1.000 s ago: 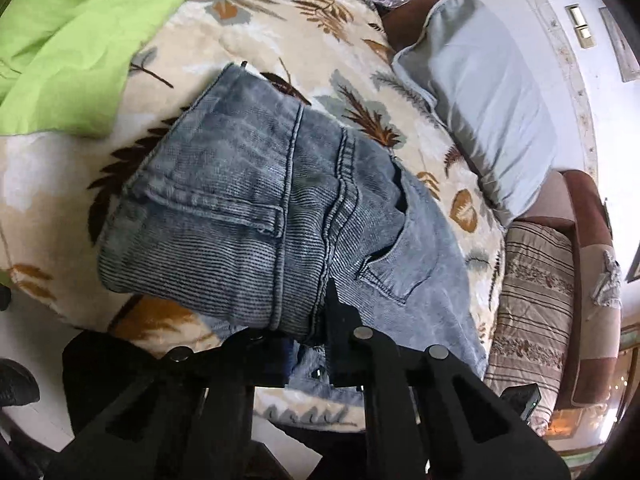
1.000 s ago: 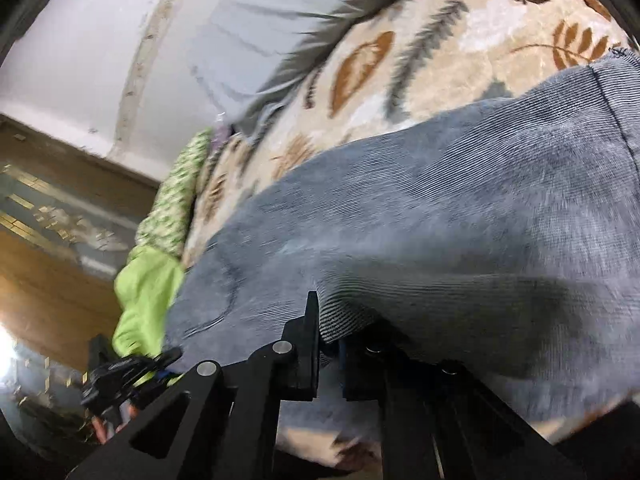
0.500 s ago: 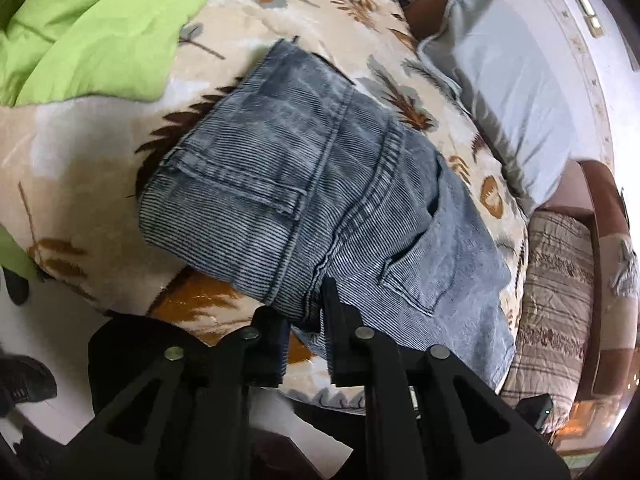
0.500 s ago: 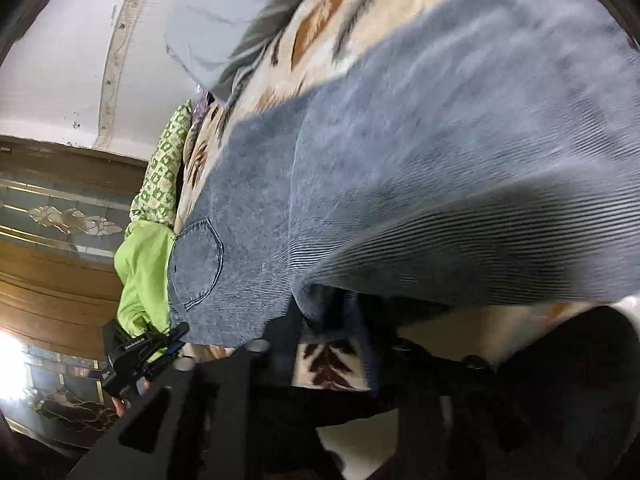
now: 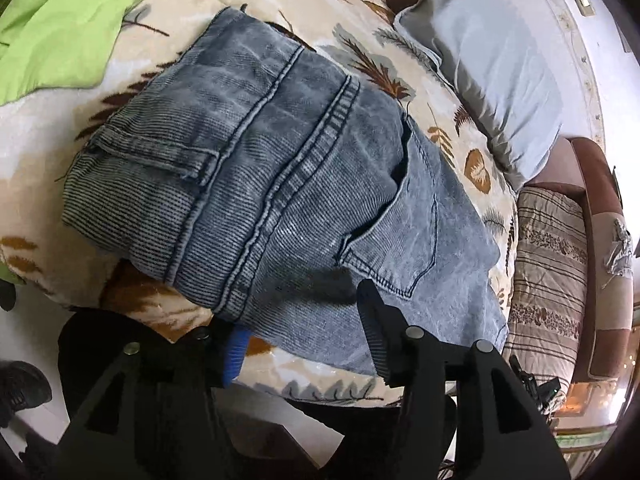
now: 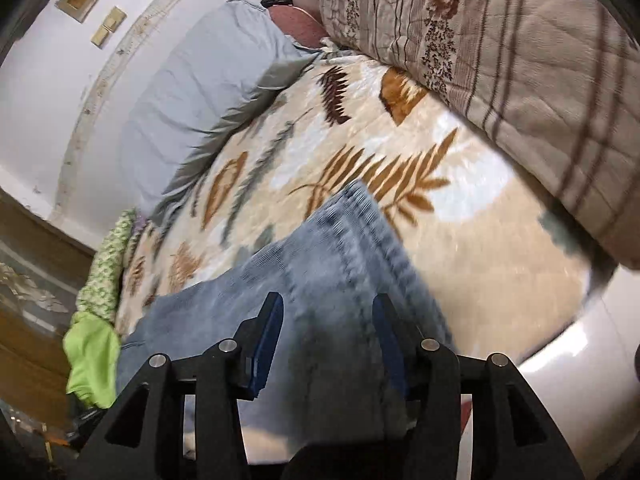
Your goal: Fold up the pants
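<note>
— Where are the jeans (image 5: pixel 280 184)?
— Folded on the leaf-print blanket (image 5: pixel 340 12), near its edge.
— And the claws?
— Left gripper (image 5: pixel 304 320) is spreading, denim between its fingers, unpinched. Right gripper (image 6: pixel 328 328) is opening too, above the cloth.

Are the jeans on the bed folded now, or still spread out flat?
Folded. The jeans lie doubled on the blanket: a leg layer covers the seat, beside the back pocket.
</note>
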The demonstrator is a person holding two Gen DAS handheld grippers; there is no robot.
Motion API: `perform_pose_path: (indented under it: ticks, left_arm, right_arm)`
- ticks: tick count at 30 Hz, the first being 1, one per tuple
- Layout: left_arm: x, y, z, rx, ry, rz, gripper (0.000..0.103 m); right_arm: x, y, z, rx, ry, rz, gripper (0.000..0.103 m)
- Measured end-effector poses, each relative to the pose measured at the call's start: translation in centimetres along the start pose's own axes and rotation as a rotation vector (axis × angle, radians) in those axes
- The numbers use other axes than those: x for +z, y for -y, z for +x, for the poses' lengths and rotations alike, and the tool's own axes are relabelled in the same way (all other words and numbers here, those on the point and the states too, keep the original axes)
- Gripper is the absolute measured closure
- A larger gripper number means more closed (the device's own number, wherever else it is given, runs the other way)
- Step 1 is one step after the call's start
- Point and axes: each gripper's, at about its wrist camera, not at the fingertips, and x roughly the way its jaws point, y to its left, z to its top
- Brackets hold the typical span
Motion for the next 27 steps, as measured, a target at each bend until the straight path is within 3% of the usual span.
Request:
perform_pose_path:
  ticks: [6,7,8,9,11,14,16,19,23,27]
  left_arm:
    - [0.2,-0.4,0.6,-0.002,-0.006,-0.036,0.054]
    - [0.1,-0.3,0.7,0.0,-0.002,-0.031,0.055]
    - [-0.1,0.0,0.7,0.012,0.002,-0.023,0.055]
    - [-0.2,0.2,0.8,0.024,0.007,-0.017,0.056]
    - [-0.4,0.7,0.6,0.042,0.016,-0.002,0.076]
    - [-0.5,1.4,-0.3,0.017,0.023,-0.001,0.084]
    - [-0.7,2.5,-0.7,0.001,0.026,0.031,0.086]
    - [-1.2,3.3,0.3,0.034,0.014,0.067,0.086]
    - [-1.4,2.5,2.1,0.106,-0.028,0.074,0.086]
    - [-1.3,1.5,1.2,0.07,-0.077,0.102,0.085]
  right_arm:
    - [0.4,-0.1,3.8,-0.047,-0.023,-0.068,0.056]
    - [0.4,-0.4,4.3,-0.058,-0.029,-0.089,0.068]
    - [0.3,-1.0,4.7,-0.083,-0.03,-0.135,0.089]
    - [0.3,-1.2,4.7,-0.094,-0.027,-0.167,0.088]
    - [0.6,-1.7,4.1,-0.094,-0.007,-0.206,0.088]
    - [2.3,-2.4,1.8,-0.063,0.06,-0.233,0.089]
    - [3.7,-2.8,0.5,-0.056,0.095,-0.258,0.089]
    - [5.2,-3.0,0.8,-0.104,0.091,-0.296,0.089]
    - [4.4,-0.3,3.5,-0.179,0.027,-0.235,0.089]
    - [3.5,0.0,3.7,-0.218,-0.007,-0.22,0.083]
